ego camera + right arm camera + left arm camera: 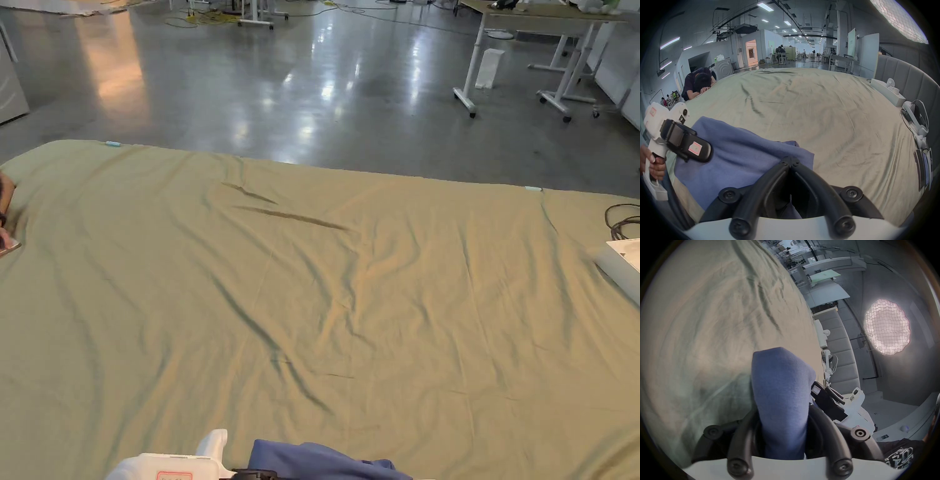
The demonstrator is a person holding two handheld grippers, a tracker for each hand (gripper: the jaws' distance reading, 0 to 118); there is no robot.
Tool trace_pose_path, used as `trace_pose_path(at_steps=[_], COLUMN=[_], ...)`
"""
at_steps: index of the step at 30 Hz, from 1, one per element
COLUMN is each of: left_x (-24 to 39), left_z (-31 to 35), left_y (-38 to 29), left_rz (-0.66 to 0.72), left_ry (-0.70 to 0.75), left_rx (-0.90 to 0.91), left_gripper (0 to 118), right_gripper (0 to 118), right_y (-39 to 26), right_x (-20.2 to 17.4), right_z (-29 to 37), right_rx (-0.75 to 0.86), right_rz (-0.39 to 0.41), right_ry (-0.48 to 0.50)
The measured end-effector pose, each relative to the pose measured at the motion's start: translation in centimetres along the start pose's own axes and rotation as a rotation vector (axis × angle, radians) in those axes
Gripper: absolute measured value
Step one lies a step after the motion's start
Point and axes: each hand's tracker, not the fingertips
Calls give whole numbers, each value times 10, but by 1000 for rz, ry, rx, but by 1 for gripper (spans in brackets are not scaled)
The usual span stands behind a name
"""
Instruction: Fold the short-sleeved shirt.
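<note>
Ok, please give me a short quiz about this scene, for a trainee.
1. True or false: the shirt lies spread flat in the middle of the sheet.
2. Which colour is the shirt? A red, B blue, C white.
3. Fill in: the right gripper is ___ on the shirt's edge.
Key: 1 false, it is bunched at the near edge; 2 B; 3 shut.
</note>
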Motion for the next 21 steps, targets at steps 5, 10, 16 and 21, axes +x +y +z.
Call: trace_pose_path(at_steps=[5,10,16,21], left_x=[12,31,37,32], left_z=[6,34,111,185], left_y=[0,12,45,73], left_rz=[25,13,-37,-71], left_ry=[-28,-50,13,122], left_rx=[3,-6,-8,-9], left_gripper=[23,23,23,23], right_gripper=[0,0,0,0], right_y=[3,26,94,151], right_x=[-4,-4,26,50], right_z=[1,16,36,49], right_rx=[5,68,207,292], right_rz=[8,54,20,-6], right_ry=[-46,-80,-106,-142])
